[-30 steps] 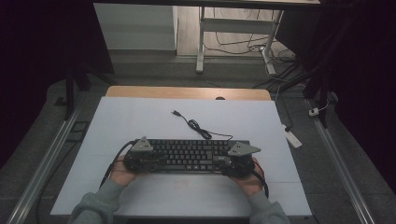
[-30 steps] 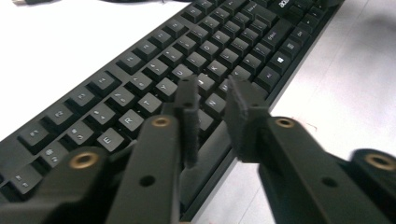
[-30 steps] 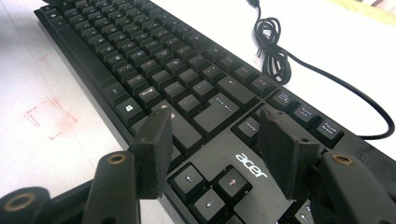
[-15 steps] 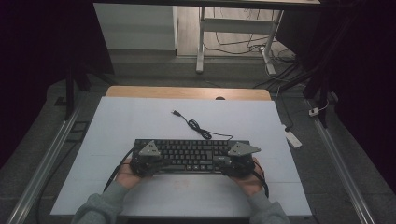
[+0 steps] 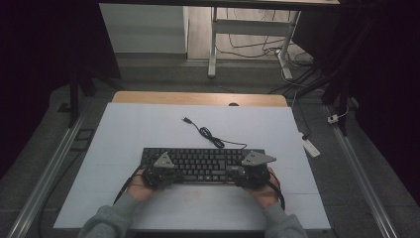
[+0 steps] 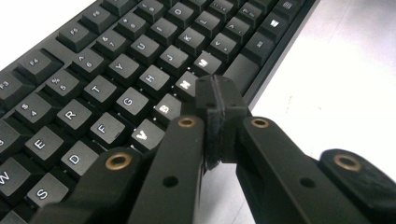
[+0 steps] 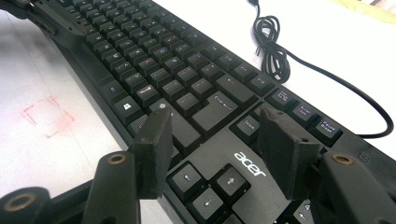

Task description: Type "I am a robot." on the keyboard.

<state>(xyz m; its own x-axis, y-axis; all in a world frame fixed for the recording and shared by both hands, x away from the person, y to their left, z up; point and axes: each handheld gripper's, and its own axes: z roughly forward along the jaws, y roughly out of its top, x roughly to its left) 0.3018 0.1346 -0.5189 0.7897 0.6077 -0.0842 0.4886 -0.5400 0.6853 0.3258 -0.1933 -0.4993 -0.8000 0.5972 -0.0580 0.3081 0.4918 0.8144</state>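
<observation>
— Left gripper (image 6: 215, 112)?
— Jaws just pressed together, nothing between, tips over the keyboard's (image 6: 116, 88) front edge.
— Right gripper (image 7: 215, 140)?
— Jaws spread, keyboard's arrow keys right beneath them.

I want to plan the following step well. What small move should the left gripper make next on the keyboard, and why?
Probably lower the left gripper to press a key. Its jaws have just closed with nothing between them, and the shut tips hover over the keyboard near N and the space bar. The right gripper is open above the arrow keys.
</observation>
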